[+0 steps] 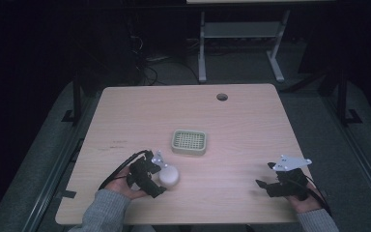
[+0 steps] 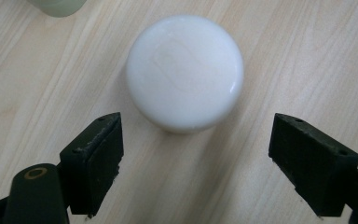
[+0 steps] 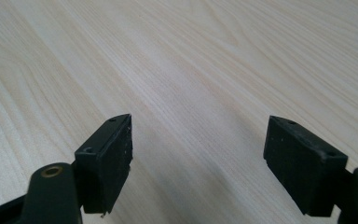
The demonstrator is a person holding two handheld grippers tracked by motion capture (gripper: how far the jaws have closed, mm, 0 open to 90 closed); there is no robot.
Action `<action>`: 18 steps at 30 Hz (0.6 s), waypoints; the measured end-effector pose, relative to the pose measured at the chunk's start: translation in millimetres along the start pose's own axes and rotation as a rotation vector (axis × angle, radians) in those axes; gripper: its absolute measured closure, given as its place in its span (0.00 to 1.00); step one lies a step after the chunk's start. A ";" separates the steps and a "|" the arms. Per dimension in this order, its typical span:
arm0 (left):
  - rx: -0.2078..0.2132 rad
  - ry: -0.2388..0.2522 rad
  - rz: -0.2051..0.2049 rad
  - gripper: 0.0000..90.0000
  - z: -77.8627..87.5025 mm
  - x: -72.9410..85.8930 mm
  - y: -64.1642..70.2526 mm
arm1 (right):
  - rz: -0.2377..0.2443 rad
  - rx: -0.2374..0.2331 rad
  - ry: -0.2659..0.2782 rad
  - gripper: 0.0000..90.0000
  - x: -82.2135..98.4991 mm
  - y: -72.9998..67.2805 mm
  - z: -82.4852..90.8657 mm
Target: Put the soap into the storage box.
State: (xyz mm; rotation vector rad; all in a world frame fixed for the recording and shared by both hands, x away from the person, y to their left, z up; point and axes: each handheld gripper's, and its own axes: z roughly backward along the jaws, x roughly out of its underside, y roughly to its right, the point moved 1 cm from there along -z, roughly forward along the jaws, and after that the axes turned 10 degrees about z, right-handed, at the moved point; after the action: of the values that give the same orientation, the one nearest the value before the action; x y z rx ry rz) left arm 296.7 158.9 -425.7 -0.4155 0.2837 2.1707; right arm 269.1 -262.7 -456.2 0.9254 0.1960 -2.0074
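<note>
Two wide-spread jaws of your left gripper (image 2: 196, 154) sit just short of the white soap bar (image 2: 184, 77) on the surface (image 1: 241, 125), so advance until it lies centred between them, then close gently; your right gripper (image 3: 198, 163) waits open.

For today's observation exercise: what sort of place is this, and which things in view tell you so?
Probably a lab or workshop set up for recording, not a home. A bare wooden table with a cable hole stands on grey floor, loose cables trail behind it, and another desk's metal frame stands beyond.
</note>
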 end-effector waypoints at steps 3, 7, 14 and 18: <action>-0.002 -0.012 -0.007 0.19 -1.7 -3.6 -0.3 | -0.001 0.000 0.000 0.26 0.0 -0.1 0.1; 0.005 -0.021 -0.011 0.19 -3.3 -7.2 -0.2 | 0.000 -0.001 0.001 0.26 -0.1 0.0 0.2; 0.005 -0.051 -0.024 0.19 -8.0 -16.5 -1.1 | 0.002 -0.001 0.003 0.26 -0.5 0.0 0.3; 0.011 -0.061 -0.020 0.19 -11.0 -19.1 -3.6 | 0.003 -0.002 0.003 0.26 -0.4 0.2 0.2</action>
State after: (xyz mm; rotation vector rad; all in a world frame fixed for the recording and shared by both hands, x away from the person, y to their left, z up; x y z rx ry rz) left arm 312.4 143.2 -428.5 -0.3441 0.2566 2.1570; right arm 269.2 -262.6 -455.7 0.9271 0.1974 -2.0026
